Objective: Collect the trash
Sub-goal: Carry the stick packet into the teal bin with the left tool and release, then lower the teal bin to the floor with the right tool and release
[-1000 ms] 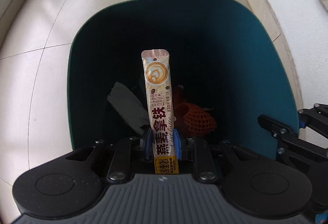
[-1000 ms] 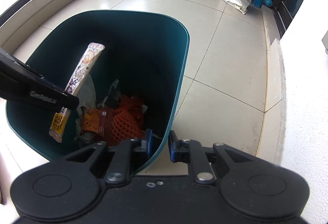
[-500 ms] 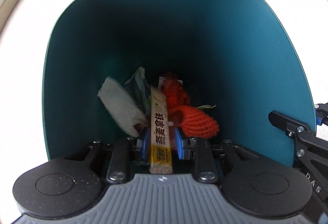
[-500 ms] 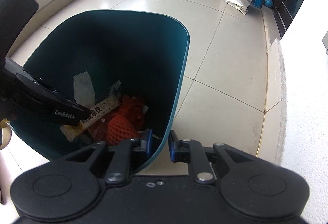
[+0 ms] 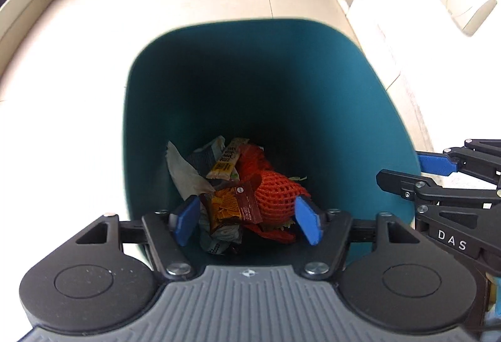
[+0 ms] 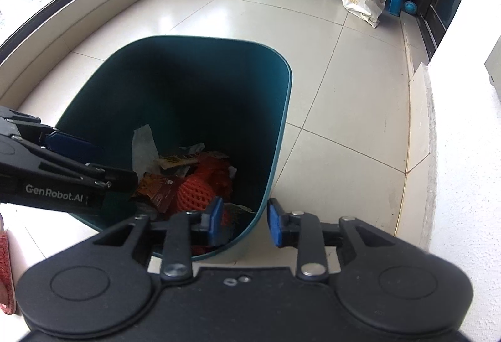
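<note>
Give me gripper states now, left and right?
Left gripper: jaws opening, nothing held, over the trash in the bin.
Right gripper: jaws opening, bin wall between them, pads off it.

left wrist: steeply down, close | right wrist: from bin's right rim | shared: teal bin [image 5: 360,110] interior

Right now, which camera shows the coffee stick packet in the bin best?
The left wrist view: the coffee stick packet lies atop the trash in the teal bin, print partly readable. The right wrist view shows it only edge-on, beside the orange foam net.
</note>
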A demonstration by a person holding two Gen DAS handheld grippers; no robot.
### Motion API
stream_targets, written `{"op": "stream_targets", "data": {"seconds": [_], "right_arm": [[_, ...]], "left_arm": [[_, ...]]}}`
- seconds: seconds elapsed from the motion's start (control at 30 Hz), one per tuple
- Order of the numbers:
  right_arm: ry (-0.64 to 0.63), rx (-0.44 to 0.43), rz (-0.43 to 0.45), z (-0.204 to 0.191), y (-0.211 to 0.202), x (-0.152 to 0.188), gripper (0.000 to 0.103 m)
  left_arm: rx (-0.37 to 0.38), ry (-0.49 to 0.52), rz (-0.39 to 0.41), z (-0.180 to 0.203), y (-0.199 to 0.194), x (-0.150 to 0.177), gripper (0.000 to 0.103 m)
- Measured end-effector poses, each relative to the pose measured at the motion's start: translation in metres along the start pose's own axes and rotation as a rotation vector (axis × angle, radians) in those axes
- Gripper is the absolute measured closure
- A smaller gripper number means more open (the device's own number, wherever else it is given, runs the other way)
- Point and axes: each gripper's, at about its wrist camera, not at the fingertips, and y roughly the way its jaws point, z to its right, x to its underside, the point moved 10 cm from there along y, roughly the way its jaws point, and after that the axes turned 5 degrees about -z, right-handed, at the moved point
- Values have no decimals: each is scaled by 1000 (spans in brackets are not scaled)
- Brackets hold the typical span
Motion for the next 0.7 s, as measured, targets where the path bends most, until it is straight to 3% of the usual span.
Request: {"op": "stream_targets", "data": {"seconds": [0.1,0.27,0.53,0.7], "right_arm": [[11,-16,34,-4,-21,-1,63],[38,-38,123,-10,-64,-6,39],[34,-37,225,-30,-130,-2,23],[72,-33,266,-40,-156,4,8]], "left_arm": [[2,-6,28,-2,-18,5,36],[-26,-21,80,-11,-53,16,36],[-50,-34,201,-23,-119,35,36],[-27,-32,264,-24,-157,46,35]]}}
